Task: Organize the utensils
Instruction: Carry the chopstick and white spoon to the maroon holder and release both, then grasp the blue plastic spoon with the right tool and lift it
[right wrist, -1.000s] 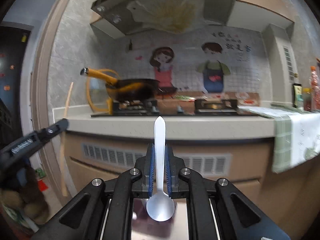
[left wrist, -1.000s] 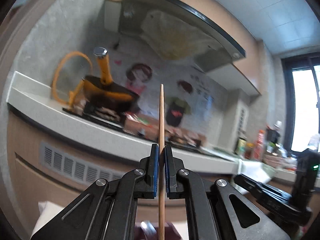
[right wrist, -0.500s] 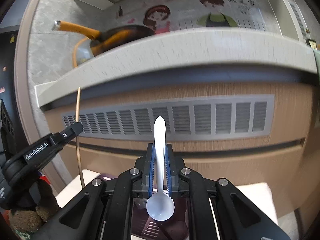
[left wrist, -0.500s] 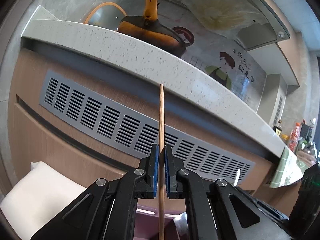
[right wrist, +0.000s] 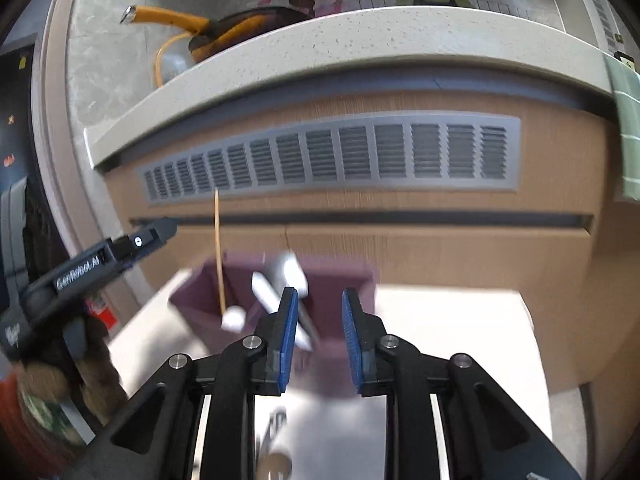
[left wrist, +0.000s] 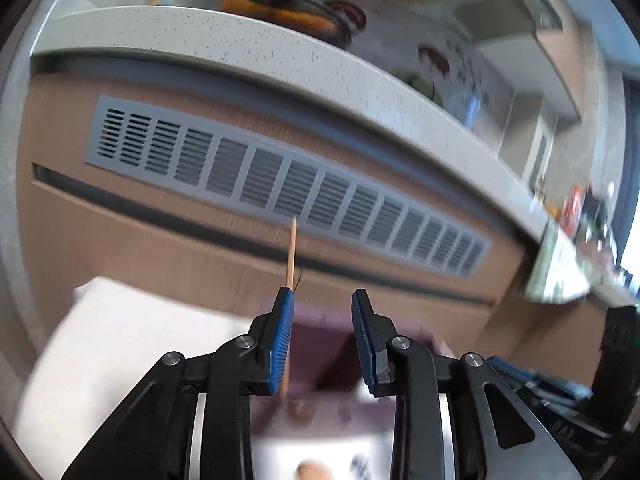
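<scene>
Left hand-held gripper (left wrist: 322, 304): jaws released, having just opened; wooden chopstick (left wrist: 291, 254) stands upright against the inner face of the left pad, right pad well clear, so no clamp on it. In the right wrist view the same chopstick (right wrist: 218, 252) stands near-vertical w/ its lower end inside the purple bin (right wrist: 192, 300), apart from the left hand-held gripper (right wrist: 160, 234) tip. Right hand-held gripper (right wrist: 318, 300): jaws likewise released, just opened, nothing pressed btwn pads. White spoon (right wrist: 294, 272) shows blurred just beyond the left pad, over the bin opening; whether it touches the pad cannot be told. Another white utensil (right wrist: 264, 290) leans crosswise in the bin. Bin sits on the white table (right wrist: 440, 320), in front of a wood cabinet w/ grey vent grille (right wrist: 360, 152). Orange-handled pan (right wrist: 224, 28) on the counter (right wrist: 360, 40) above.
</scene>
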Tool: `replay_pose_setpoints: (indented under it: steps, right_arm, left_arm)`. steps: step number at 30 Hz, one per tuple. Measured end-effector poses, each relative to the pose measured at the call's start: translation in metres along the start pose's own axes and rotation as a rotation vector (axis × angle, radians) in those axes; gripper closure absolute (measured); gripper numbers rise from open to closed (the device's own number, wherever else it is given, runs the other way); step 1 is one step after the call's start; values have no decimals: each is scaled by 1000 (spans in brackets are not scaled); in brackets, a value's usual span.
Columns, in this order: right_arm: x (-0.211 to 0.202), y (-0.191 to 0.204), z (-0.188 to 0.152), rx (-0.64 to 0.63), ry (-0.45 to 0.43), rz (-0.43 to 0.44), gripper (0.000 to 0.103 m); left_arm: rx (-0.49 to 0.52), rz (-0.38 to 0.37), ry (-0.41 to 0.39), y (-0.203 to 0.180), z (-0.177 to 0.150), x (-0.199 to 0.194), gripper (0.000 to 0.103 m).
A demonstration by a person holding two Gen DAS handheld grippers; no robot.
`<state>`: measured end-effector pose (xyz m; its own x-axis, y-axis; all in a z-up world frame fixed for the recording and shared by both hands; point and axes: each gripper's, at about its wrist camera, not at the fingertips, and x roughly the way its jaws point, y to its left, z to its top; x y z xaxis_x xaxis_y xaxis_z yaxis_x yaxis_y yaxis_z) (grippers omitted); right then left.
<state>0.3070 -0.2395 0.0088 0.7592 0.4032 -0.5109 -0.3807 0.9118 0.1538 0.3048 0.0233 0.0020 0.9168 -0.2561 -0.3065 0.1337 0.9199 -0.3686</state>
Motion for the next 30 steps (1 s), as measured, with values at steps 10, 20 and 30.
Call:
replay_pose_setpoints:
  steps: [10,20,30]
  right_arm:
    - [-66,22,-79,27,148,-38,81]
    - [-85,36,-102,-24,200,-90,81]
    - [-59,59,-111,-114,302,-11,77]
  left_arm:
    - [-19,109,264,9,-58,-90,72]
    - [62,195,332,24,-84,-139,72]
    - [78,228,347,23,-80,-147,72]
